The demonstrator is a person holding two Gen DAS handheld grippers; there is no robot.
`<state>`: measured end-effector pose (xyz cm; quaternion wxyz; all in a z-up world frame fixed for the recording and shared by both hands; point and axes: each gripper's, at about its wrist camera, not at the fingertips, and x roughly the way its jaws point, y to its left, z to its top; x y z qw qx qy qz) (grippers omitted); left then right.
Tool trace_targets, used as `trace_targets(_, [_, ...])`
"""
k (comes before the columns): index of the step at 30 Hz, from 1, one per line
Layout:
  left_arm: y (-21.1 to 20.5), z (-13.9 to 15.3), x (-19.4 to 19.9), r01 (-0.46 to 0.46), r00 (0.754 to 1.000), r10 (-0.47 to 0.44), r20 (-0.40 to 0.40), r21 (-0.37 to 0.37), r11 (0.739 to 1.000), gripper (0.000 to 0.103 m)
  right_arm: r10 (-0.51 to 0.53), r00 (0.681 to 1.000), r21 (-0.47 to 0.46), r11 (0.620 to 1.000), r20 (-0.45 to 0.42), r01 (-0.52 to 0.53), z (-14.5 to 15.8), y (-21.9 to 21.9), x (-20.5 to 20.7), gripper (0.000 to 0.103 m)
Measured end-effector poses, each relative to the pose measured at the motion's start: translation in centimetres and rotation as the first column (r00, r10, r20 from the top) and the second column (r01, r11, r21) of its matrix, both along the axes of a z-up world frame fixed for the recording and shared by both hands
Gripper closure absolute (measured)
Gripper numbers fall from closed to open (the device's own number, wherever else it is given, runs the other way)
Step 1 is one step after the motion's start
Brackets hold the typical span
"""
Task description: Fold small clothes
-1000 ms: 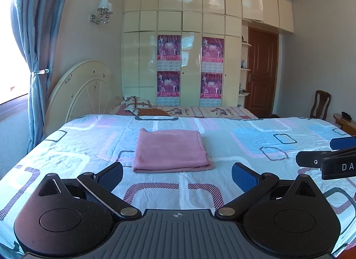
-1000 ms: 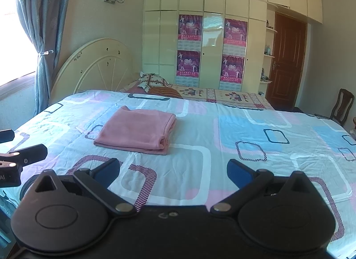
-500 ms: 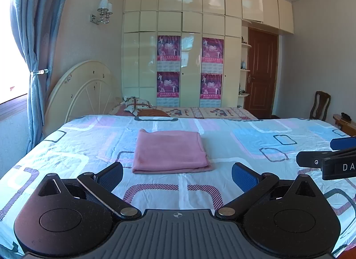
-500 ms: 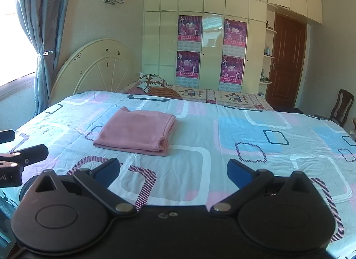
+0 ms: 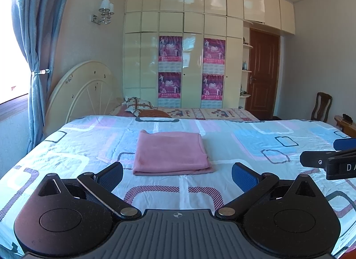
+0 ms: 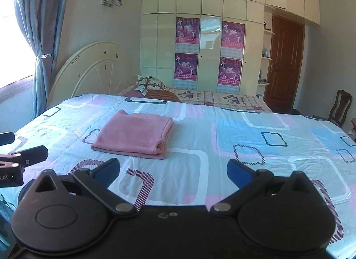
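- Two views show the same folded pink cloth; the left wrist view comes first. The left tool [image 5: 177, 175] hangs low over the near part of the bed [image 5: 66, 147], its blue-padded fingers [image 5: 110, 176] spread wide with nothing between them.
- The pink cloth [image 5: 171, 153] lies flat on the patterned bedspread, straight ahead of the left tool and apart from its fingertips. It is a neat rectangle; its long axis appears to run away from the camera toward the pillows [image 5: 139, 105], with the layered edges showing along the near and right sides.
- The right tool [image 5: 329, 161] shows at the right edge of this view, well off to the side of the cloth, only partly in frame.
- In the right wrist view, the right tool [image 6: 173, 171] also has its blue fingers [image 6: 240, 173] held far apart and grips nothing.
- Here the pink cloth [image 6: 135, 135] sits ahead and to the left, lying at a slant, its thick rolled fold facing right and its stacked layers visible at the near right corner.
- The left tool [image 6: 20, 154] pokes in at the left edge, near the cloth's side but not touching it.
- A cream wardrobe [image 6: 200, 36] with posters and a brown door [image 6: 283, 63] stand beyond the bed.
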<state>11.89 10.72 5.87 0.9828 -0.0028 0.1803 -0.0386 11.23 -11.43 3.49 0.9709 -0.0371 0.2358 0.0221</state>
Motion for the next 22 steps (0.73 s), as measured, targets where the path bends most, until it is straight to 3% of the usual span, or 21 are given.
trace_targets(22, [-0.18, -0.17, 0.44, -0.007, 1.000, 0.007, 0.008, 0.002, 1.000, 0.001, 0.017, 1.000, 0.001, 1.000, -0.008, -0.017, -0.83, 0.26, 0.63, 0.001])
